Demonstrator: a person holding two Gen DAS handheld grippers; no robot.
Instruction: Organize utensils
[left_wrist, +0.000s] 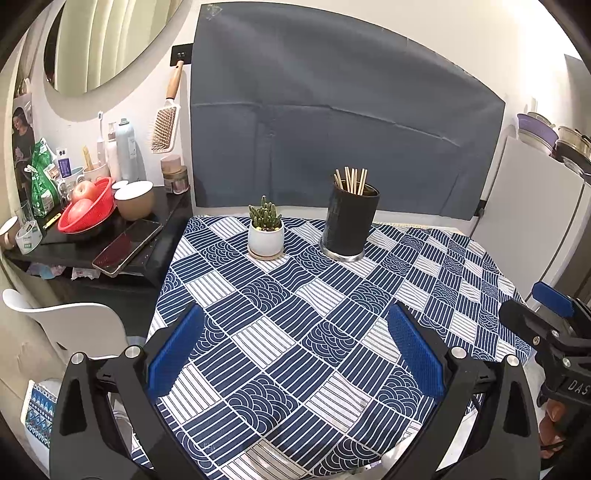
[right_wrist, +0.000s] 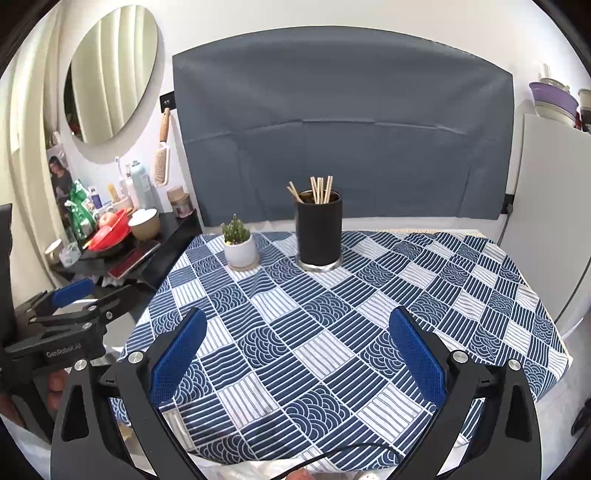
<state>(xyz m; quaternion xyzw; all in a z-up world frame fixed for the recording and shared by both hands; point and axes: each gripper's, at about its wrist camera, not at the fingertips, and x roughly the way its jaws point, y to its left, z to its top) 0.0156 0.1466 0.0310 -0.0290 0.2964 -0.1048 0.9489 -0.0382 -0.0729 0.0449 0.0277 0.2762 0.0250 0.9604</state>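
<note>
The left tool (left_wrist: 295, 354) is wide open and holds nothing; its two blue pads (left_wrist: 177, 354) hang over the near part of the bench (left_wrist: 280, 332), which has a blue and white patterned cloth. The right tool (right_wrist: 297, 354) is also wide open and empty, over the near edge of the same bench. Each tool shows at the side of the other's view. At the far side of the bench stands a black cup (right_wrist: 319, 232) on a silver base, upright, with wooden chopsticks (right_wrist: 319, 190) standing inside it. Just to the left of the cup is a small cactus (right_wrist: 236, 229) in a white pot. Farther left, off the bench, a dark shelf (left_wrist: 110, 251) carries a red basket (left_wrist: 86, 210) with apples and a phone (left_wrist: 127, 245).
</note>
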